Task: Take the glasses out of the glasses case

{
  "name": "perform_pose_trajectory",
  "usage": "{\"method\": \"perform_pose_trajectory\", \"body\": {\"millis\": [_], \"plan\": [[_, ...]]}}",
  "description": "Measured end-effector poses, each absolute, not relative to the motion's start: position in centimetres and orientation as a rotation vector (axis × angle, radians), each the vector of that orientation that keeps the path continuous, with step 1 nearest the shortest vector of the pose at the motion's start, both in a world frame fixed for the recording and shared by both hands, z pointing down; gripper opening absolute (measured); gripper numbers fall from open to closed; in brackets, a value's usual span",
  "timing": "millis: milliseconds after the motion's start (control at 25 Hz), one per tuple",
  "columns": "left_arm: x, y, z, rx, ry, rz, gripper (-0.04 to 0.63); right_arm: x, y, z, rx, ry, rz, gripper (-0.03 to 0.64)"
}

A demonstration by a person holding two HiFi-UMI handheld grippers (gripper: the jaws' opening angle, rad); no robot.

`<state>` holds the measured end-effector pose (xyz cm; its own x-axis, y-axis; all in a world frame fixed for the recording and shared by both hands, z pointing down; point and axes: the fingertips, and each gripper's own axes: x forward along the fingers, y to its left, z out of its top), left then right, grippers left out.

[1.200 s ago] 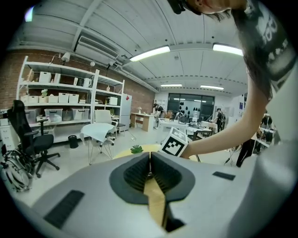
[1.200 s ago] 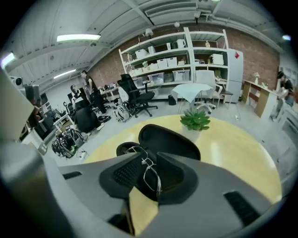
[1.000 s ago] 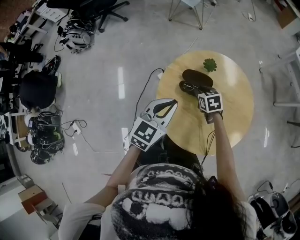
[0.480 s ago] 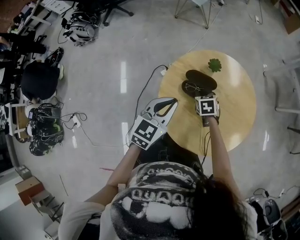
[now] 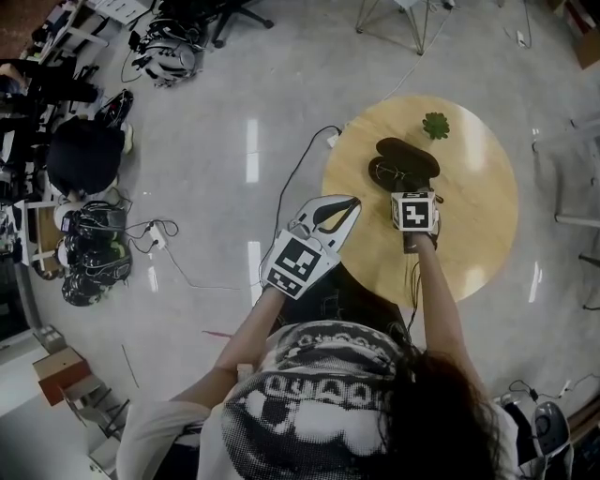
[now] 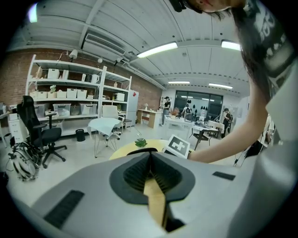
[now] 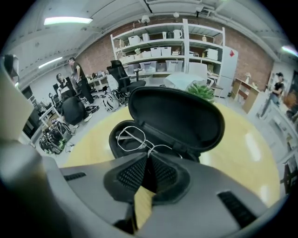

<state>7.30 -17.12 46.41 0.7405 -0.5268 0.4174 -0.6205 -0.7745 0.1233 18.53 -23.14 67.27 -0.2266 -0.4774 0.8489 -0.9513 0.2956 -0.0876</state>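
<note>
A black glasses case (image 5: 405, 161) lies open on the round wooden table (image 5: 469, 225), its lid (image 7: 177, 116) tipped back. Thin wire-framed glasses (image 7: 132, 138) rest in the lower half. My right gripper (image 7: 150, 155) points steeply down at the case's near edge. Its jaws have just been closing, and their tips now pinch the bridge of the glasses. From the head view the right gripper (image 5: 410, 190) is mostly hidden under its marker cube. My left gripper (image 5: 349, 201) hangs beside the table's left edge, its jaws shut on nothing (image 6: 150, 153).
A small green plant (image 5: 435, 125) stands on the table just behind the case. Cables, helmets and bags litter the floor at left (image 5: 94, 253). Shelving and office chairs (image 7: 123, 76) line the far wall, and a white chair's legs (image 5: 394, 23) stand beyond the table.
My right gripper has shifted slightly left to line up with the case's near edge. The left gripper has stayed where it was.
</note>
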Motion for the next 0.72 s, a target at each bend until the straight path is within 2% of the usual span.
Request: {"method": "perform_pose_trajectory", "body": {"millis": [400,720], "plan": [[6.7,-16.6,46.6,2.697,-0.889,0.56,0.015,18.6,-23.4,66.1,1.357,-1.903,0.873,0.005],[5.6,-16.5,46.5,2.699,-0.899,0.554,0.015,18.8,-24.3,62.9,1.4,-1.961,0.728,0.003]]}}
